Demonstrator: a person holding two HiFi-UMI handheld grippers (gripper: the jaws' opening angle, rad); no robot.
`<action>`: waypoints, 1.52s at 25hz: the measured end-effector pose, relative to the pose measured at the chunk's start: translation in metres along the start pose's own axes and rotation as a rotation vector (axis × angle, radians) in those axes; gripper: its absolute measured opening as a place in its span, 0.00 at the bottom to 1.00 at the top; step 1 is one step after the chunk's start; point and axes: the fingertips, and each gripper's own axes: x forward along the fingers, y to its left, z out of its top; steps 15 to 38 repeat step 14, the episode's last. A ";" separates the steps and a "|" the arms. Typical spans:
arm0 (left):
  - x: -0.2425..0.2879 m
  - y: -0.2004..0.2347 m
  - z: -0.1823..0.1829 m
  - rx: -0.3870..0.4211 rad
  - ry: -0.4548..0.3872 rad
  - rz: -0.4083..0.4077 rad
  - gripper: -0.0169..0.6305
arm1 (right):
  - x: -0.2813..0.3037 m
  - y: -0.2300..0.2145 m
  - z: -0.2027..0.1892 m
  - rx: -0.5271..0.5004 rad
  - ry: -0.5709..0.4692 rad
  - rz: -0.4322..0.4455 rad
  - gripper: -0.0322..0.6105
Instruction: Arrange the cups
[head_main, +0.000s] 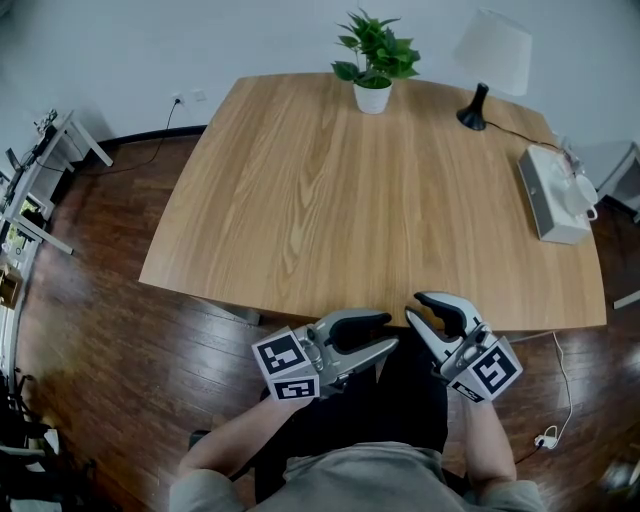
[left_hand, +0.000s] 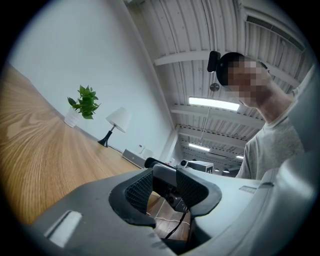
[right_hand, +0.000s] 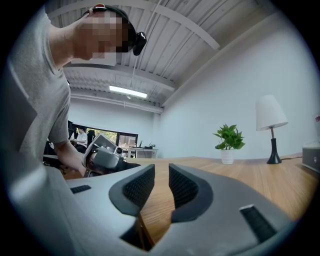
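Table (head_main: 380, 200): cup (head_main: 581, 196) far from left hand-held gripper (head_main: 392, 332), right hand-held gripper (head_main: 414, 306), both ajar, empty.

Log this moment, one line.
left gripper: open, empty | right gripper: open, empty | both: at near edge of table | on it: plant, lamp, box

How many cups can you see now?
1 certain: a white cup on the white box at the right edge of the table. A clear thing behind it may be another.

White box (head_main: 548, 195) far ahead of right gripper (head_main: 412, 304) fingers: things on top too small to tell; right gripper view's edge cuts it off
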 end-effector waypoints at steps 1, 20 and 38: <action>0.000 0.000 0.001 0.002 -0.001 0.001 0.26 | 0.000 0.000 0.000 0.000 0.000 -0.001 0.20; 0.000 0.001 0.002 0.006 0.003 0.004 0.26 | 0.001 0.002 0.001 -0.007 0.003 0.008 0.20; 0.000 0.001 0.002 0.006 0.003 0.004 0.26 | 0.001 0.002 0.001 -0.007 0.003 0.008 0.20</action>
